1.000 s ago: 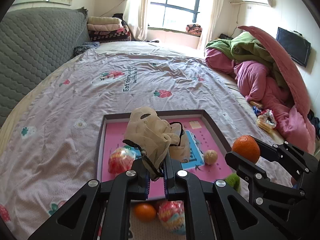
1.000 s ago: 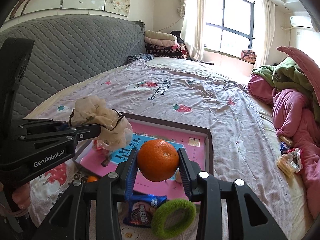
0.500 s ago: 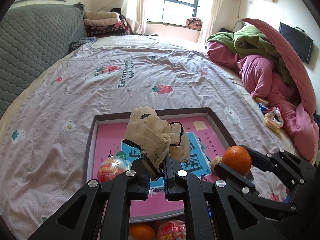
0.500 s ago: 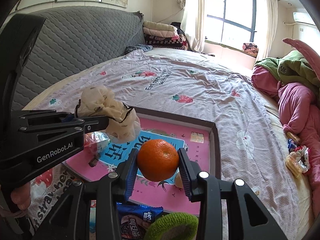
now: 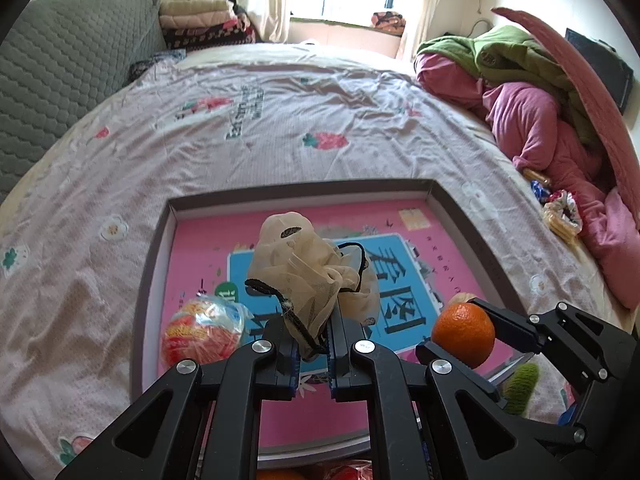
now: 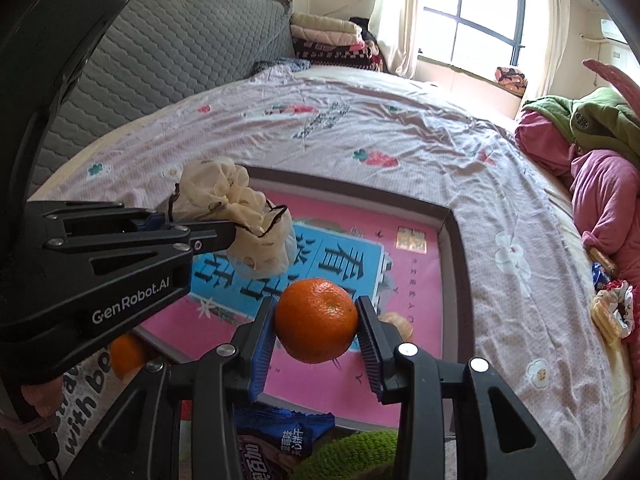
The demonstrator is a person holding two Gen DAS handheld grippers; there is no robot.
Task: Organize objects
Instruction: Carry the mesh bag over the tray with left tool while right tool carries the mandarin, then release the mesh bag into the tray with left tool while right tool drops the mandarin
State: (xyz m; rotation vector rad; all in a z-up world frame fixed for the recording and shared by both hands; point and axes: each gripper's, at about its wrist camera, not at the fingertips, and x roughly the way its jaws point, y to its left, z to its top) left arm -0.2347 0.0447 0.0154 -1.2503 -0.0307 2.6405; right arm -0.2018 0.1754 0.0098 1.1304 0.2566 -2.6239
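My left gripper (image 5: 314,334) is shut on a crumpled beige mesh bag (image 5: 308,268) with a black cord and holds it above the pink-lined tray (image 5: 472,232). The bag also shows in the right wrist view (image 6: 232,216). My right gripper (image 6: 316,322) is shut on an orange (image 6: 316,320) and holds it over the tray's near part (image 6: 452,220); the orange shows in the left wrist view (image 5: 463,329). A red and white snack packet (image 5: 204,330) lies in the tray's left near corner. A small pale fruit (image 6: 396,322) lies in the tray behind the orange.
The tray sits on a pink strawberry-print bedsheet (image 5: 260,120). Near the tray's front edge lie another orange (image 6: 126,354), a blue snack packet (image 6: 280,436) and a green fuzzy ring (image 6: 348,456). Pink and green bedding (image 5: 540,112) is piled at the right, with wrapped snacks (image 5: 560,216) beside it.
Both grippers have moved forward over the tray, still holding the bag and the orange. The tray now fills more of both views.
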